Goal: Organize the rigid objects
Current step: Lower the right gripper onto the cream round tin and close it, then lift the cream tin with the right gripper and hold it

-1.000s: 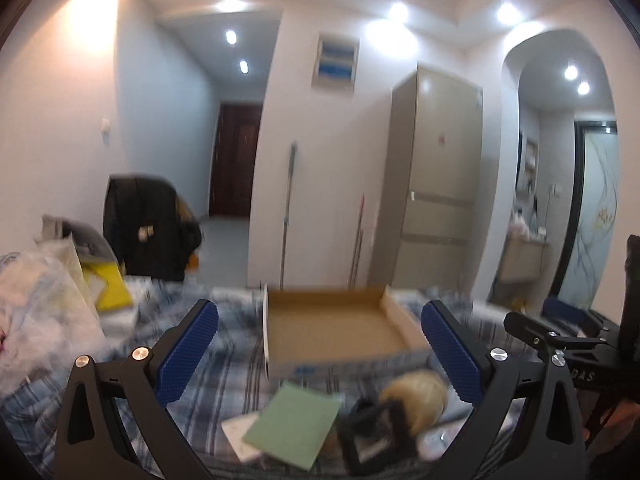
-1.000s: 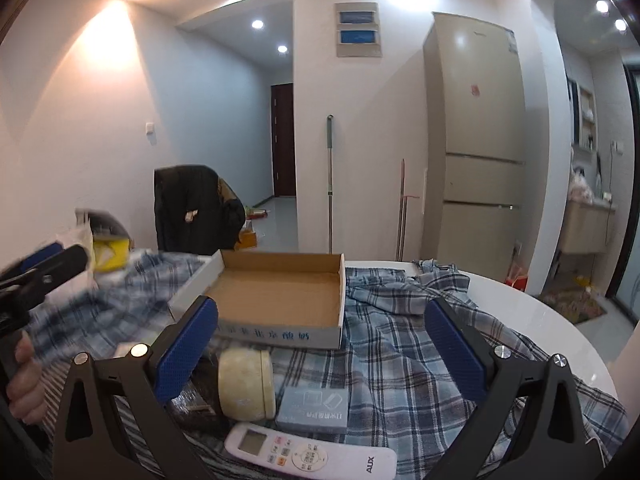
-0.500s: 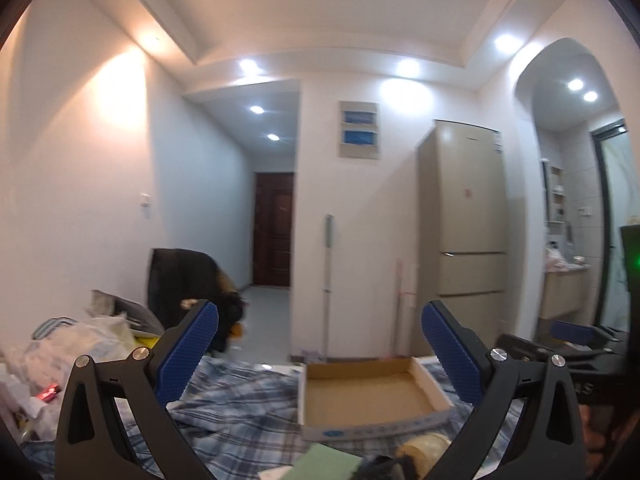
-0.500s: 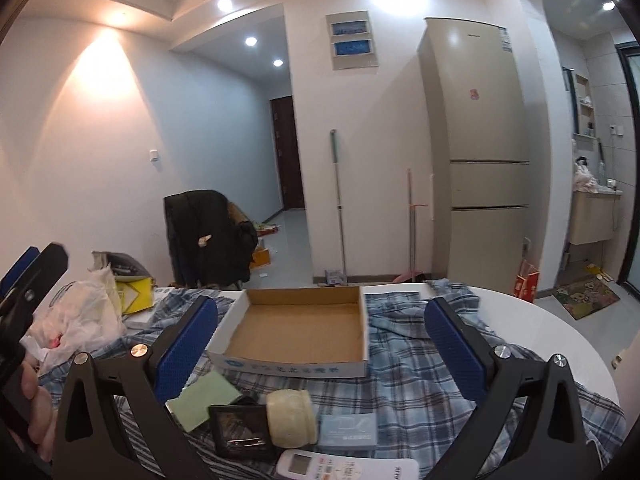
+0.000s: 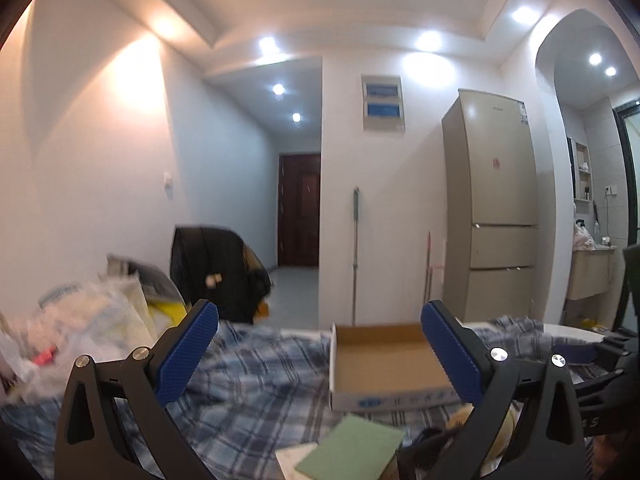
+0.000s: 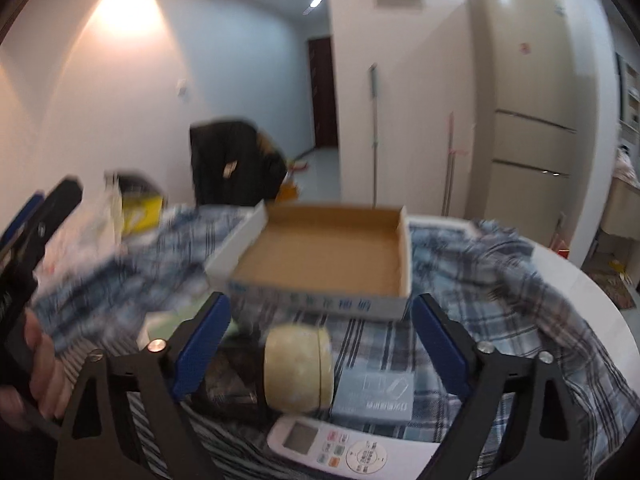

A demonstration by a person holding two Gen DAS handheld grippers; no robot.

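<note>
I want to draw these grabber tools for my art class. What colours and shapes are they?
Each gripper, left and right, has two black, angular fingers with triangular cut-outs, silver round screws and bumpy blue pads on the inner faces. No cables or sleeves show.

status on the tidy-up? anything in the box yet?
Nothing done: the cardboard box is empty. In hand: the right gripper is closing around the tape roll, not yet gripping it. The left gripper is open, holding nothing. Left: tape roll, remote, small blue box, green card.
</note>
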